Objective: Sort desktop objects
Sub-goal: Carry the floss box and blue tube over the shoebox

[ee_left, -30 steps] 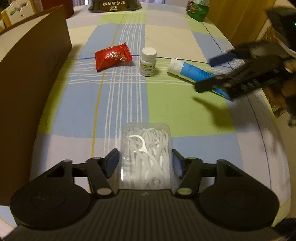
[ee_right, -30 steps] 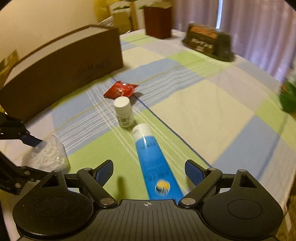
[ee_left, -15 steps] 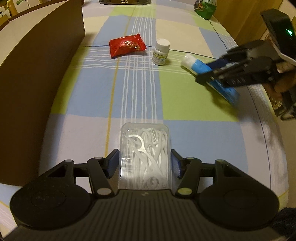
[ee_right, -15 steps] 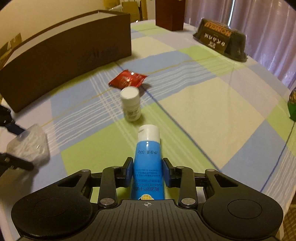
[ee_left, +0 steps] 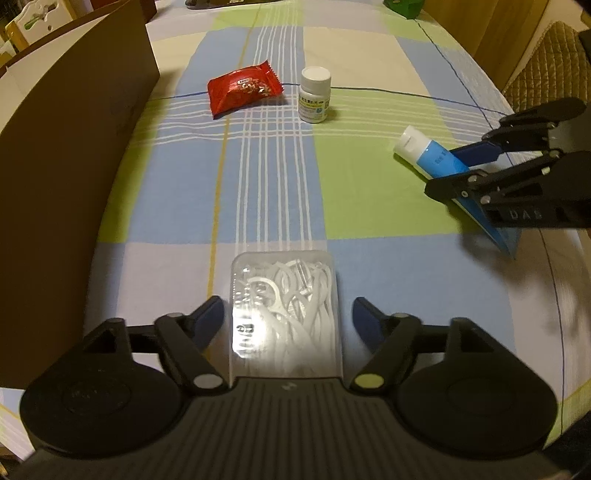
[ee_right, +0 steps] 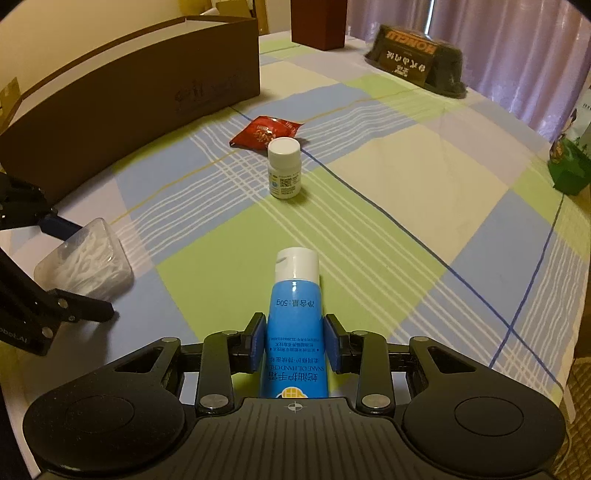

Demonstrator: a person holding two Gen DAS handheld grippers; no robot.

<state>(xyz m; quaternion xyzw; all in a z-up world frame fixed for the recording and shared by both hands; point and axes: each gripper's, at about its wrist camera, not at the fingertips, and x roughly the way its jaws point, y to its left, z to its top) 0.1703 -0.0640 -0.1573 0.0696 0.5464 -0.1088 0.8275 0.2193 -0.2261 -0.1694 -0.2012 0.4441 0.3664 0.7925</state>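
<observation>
A clear plastic box of white floss picks [ee_left: 284,314] [ee_right: 85,258] rests on the checked tablecloth between the fingers of my left gripper [ee_left: 287,314]. That gripper is open, with a narrow gap on each side of the box. My right gripper [ee_right: 294,339] [ee_left: 443,170] is shut on a blue hand-cream tube [ee_right: 295,306] [ee_left: 424,151], which points its white cap forward over the green patch at the right. A white pill bottle [ee_left: 314,96] [ee_right: 283,168] stands upright further up the table. Beside it lies a red snack packet [ee_left: 243,88] [ee_right: 264,133].
A long brown cardboard box [ee_left: 66,166] [ee_right: 129,103] runs along the left side of the table. At the far end are a dark labelled package [ee_right: 417,59], a dark red box [ee_right: 317,22] and a green bag [ee_right: 569,162]. The table edge is on the right.
My right gripper went from open around the tube to shut on it and drew it toward the right edge. My left gripper's fingers have spread slightly off the floss box's sides.
</observation>
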